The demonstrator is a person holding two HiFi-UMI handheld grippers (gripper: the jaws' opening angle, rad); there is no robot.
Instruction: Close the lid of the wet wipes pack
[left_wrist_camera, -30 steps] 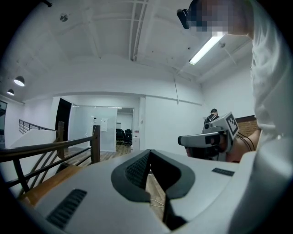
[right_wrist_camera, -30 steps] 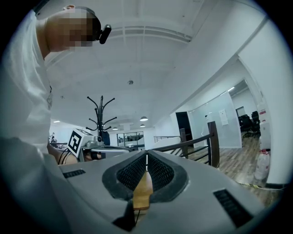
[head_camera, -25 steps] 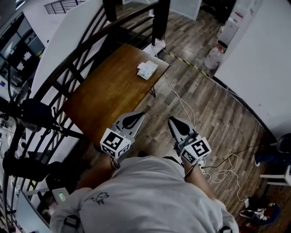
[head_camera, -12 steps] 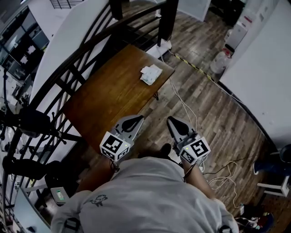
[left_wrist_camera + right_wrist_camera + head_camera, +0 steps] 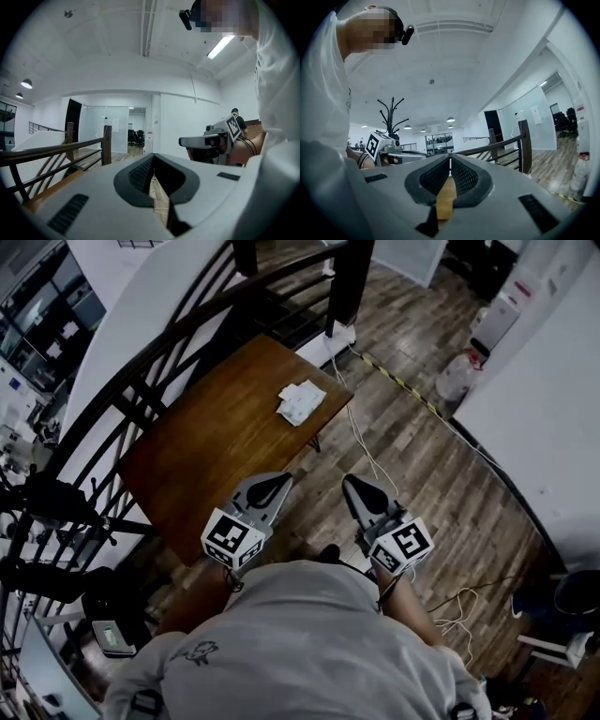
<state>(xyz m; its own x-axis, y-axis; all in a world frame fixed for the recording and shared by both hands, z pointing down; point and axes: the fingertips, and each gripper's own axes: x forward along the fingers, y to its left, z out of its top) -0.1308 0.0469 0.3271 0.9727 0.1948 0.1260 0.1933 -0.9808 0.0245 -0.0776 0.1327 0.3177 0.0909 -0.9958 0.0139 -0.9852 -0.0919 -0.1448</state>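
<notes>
The wet wipes pack (image 5: pixel 301 401) is a small white packet near the far right edge of the brown wooden table (image 5: pixel 216 442). Its lid is too small to make out. My left gripper (image 5: pixel 270 486) hangs over the table's near corner, shut and holding nothing. My right gripper (image 5: pixel 353 487) is beside it over the floor, also shut and holding nothing. Both point towards the pack and are well short of it. In the left gripper view the jaws (image 5: pixel 153 157) meet, and the right gripper (image 5: pixel 206 140) shows alongside. In the right gripper view the jaws (image 5: pixel 450 159) are shut over a strip of table (image 5: pixel 444 201).
A dark curved railing (image 5: pixel 178 329) runs along the table's far and left sides. Cables (image 5: pixel 370 451) trail over the plank floor right of the table. A water jug (image 5: pixel 457 376) stands by the white wall. A coat rack (image 5: pixel 392 115) rises in the right gripper view.
The table and the pack have come nearer in the head view as the person steps forward. Both grippers travel with the person and stay shut.
</notes>
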